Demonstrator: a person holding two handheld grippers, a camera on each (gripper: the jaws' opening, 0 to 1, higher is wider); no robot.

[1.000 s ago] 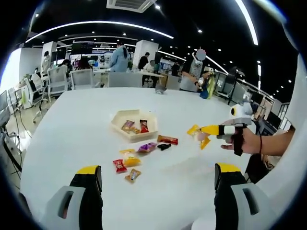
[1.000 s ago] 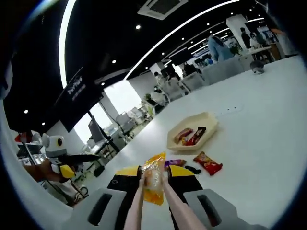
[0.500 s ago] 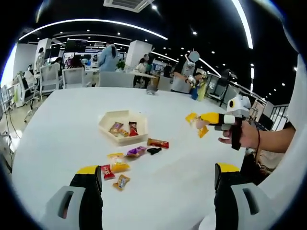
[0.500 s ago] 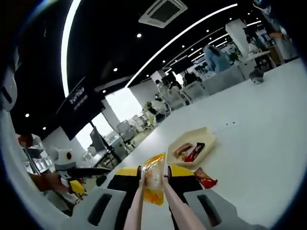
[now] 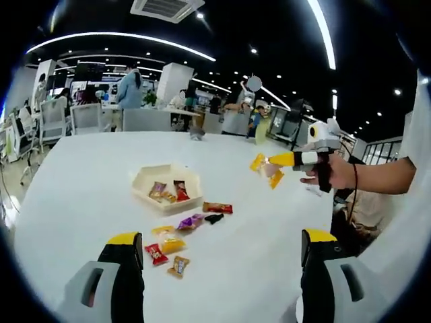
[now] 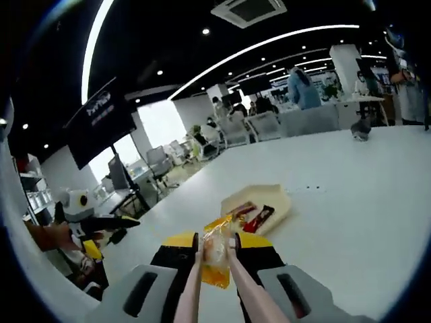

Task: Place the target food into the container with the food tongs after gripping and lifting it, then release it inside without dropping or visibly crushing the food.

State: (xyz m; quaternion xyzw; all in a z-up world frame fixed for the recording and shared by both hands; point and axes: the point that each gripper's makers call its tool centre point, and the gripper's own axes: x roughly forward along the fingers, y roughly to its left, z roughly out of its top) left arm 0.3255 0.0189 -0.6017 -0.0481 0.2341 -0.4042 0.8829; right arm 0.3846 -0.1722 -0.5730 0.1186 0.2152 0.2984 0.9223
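Left gripper view: we look down across the white table [image 5: 81,202], tray [image 5: 166,189] fairly near.
Right gripper view: we face the same tray [image 6: 259,200] from the opposite side.

Tray [image 5: 143,190] sits on the counter [image 5: 74,175]; two packets [image 5: 168,191] lie in it. Loose packets [image 5: 176,232] lie on the counter just beside the tray, on its near side. Right gripper [image 6: 215,252] holds tongs [image 6: 237,286] clamping a packet [image 6: 217,259] above the counter, near side of the tray [image 6: 271,196].

White table [image 5: 81,168] carries cream hexagonal tray [image 5: 143,189] with wrapped snacks inside. Near tray, loose wrapped snacks lie on tabletop: red packet [image 5: 217,208], purple packet [image 5: 190,221], small black packet [image 5: 214,218], yellow packet [image 5: 168,241], red packet [image 5: 154,254], small brown packet [image 5: 178,266].
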